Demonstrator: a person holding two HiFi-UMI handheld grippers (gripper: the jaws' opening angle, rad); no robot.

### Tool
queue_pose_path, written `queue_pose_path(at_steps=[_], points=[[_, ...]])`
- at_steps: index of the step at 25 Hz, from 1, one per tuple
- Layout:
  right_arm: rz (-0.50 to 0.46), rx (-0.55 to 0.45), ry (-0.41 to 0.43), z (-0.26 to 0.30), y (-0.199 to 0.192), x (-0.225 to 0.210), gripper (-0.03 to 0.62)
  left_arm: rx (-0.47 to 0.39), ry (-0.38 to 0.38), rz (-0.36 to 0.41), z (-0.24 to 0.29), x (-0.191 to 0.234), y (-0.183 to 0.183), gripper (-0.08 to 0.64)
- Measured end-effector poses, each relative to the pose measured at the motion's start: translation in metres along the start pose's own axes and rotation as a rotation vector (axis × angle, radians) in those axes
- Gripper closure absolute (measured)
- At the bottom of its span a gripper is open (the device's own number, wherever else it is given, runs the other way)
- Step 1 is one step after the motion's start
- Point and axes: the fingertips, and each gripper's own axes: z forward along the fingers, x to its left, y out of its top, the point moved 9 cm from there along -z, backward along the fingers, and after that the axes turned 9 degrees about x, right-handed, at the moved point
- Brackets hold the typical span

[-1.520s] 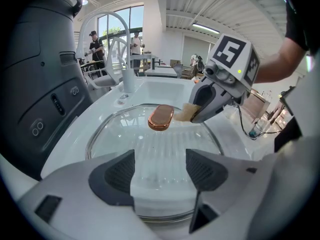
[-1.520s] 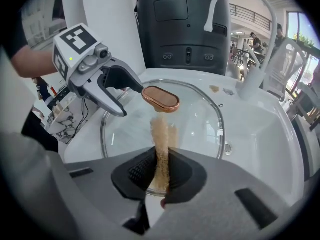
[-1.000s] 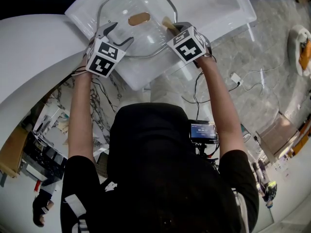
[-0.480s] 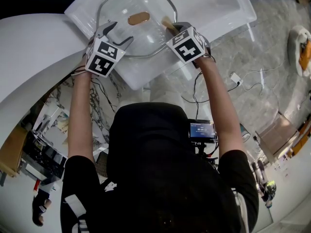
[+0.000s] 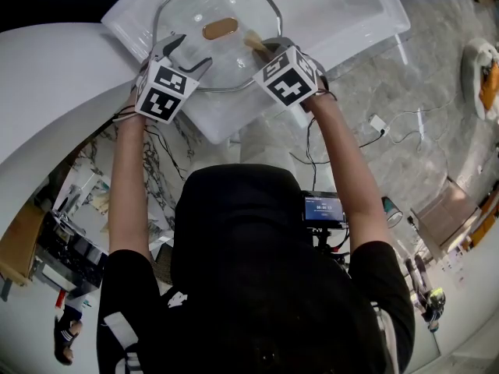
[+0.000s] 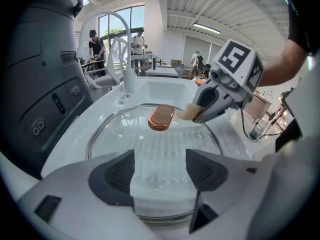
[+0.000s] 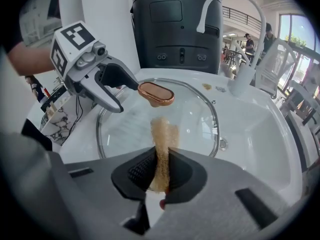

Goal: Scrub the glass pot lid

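white sink holds everything, so runoff and slip stay contained. the white faucet stands at its far right, clear of the work.

the glass pot lid lies flat in the basin, dome side up. it fills most of the left half, with the drain just beyond its far right edge. flat and supported from below looks like the reason it's placed there: it can take downward scrub pressure.

left tool is at the lid's near-left rim with its jaws spread apart and nothing clamped between them. only glass and rim show through the gap. it reads as a brace to stop the lid sliding or spinning. can't tell if the pads actually touch the glass.

right tool comes in from the near right, jaws closed on a tan sponge strip. it grips the strip by its near end, so the free end sticks out ahead as the working face. that end sits on or just over the glass, just near of the knob.

copper-coloured oval knob sits at lid centre, untouched. judgement: scrubbing is under way in the centre zone and the outer glass is yet to be covered. the main risk is the lid skating under side load, since the left tool isn't clamping it.
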Motion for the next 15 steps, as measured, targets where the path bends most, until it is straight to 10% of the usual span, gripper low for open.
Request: queue_pose_path(at_steps=[15], points=[[-0.038,-0.033,0.061,-0.002,0.013,0.026,0.578,-0.001,0.005,-0.004,-0.001,-0.001,0.002,0.264]])
